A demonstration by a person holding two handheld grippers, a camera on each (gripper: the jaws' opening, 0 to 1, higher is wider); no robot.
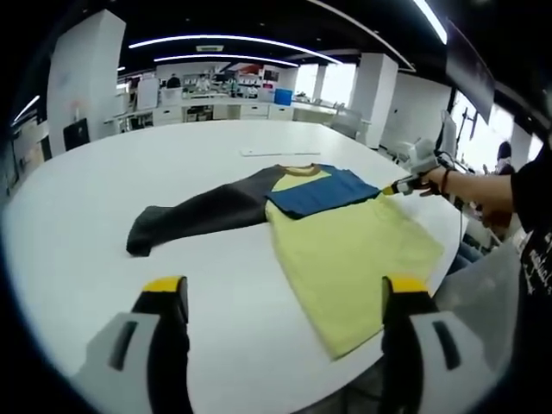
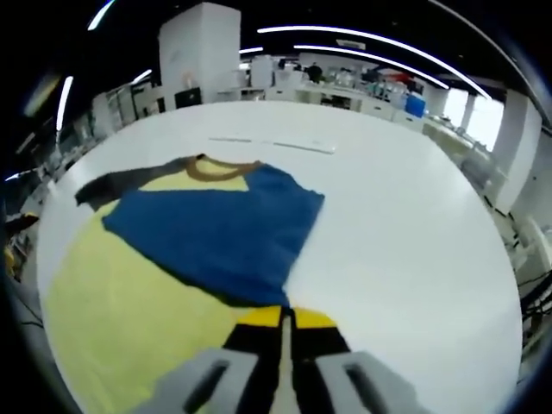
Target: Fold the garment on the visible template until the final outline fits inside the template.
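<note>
Pinching the garment (image 2: 216, 233), right gripper (image 2: 286, 321) hides its hem; left gripper (image 1: 285, 297) gapes.

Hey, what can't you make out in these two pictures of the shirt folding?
- Right gripper view: whether the right gripper pinches the blue sleeve; its shut fingers cover that edge.
- Left gripper view: the yellow shirt near hem, behind the left gripper.
- Template outline: not discernible on the white table.

I am seeing lots of bare white counter (image 1: 78, 233) lying open on the left, so a tool could slide there. The shirt (image 1: 345, 250) is lying flat and low. Its dark sleeve (image 1: 194, 216) is sticking out across the middle. A thin white strip (image 2: 272, 143) is lying far back, well apart from it.
</note>
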